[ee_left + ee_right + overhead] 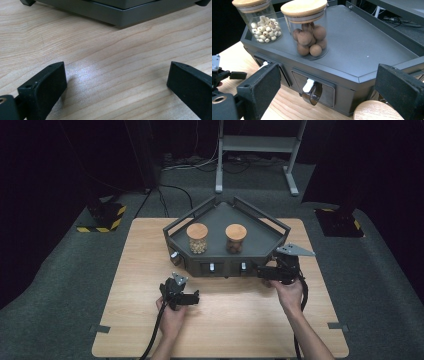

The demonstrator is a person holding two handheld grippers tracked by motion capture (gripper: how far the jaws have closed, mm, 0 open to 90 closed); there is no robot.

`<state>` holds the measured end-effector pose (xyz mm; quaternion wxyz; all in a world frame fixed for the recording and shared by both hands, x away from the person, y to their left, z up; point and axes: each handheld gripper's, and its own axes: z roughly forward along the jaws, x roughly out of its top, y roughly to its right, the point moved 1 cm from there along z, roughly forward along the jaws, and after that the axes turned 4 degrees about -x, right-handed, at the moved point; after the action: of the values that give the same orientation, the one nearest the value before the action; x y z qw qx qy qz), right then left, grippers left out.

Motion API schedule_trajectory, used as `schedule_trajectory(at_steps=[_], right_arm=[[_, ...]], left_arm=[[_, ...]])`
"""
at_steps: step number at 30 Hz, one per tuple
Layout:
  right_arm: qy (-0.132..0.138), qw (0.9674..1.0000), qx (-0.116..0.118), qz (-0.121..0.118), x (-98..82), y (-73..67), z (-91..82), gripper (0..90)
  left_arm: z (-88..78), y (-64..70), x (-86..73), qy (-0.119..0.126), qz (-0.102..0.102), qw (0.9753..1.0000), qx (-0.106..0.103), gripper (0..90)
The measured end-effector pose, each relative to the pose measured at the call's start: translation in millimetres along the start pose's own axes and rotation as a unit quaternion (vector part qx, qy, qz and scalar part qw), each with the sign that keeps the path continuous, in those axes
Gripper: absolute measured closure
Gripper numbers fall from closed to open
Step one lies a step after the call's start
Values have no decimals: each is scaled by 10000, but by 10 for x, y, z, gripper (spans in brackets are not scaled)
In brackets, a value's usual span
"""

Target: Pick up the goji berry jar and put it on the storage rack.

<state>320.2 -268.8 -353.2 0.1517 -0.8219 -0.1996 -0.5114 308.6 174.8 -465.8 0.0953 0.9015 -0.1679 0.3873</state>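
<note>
A dark grey cabinet (260, 240) with a railed top stands at the table's far middle. On it stand two glass jars with wooden lids: one with pale seeds (197, 239) (263, 30), one with brown balls (235, 239) (309, 37). Its front has two small drawers with metal loop handles (312, 93) (243, 267). My right gripper (262, 271) (328, 72) is open, right in front of the right drawer. My left gripper (192, 297) (116, 70) hovers open over bare wood a little before the cabinet, nothing between its jaws.
A round wooden disc (377, 111) lies low beside the cabinet's corner, under my right jaw. The wooden table (235, 320) has free room in front and at the left. Beyond it are grey carpet, a metal stand (257, 145) and cables.
</note>
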Motion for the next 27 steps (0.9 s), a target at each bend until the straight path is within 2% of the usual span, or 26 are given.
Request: schedule_trajectory(at_steps=[27], right_arm=[[-88, 9998, -171, 56, -131, 111, -87, 50]], left_arm=[[0, 0, 0, 0, -3, 10000, -1, 25]])
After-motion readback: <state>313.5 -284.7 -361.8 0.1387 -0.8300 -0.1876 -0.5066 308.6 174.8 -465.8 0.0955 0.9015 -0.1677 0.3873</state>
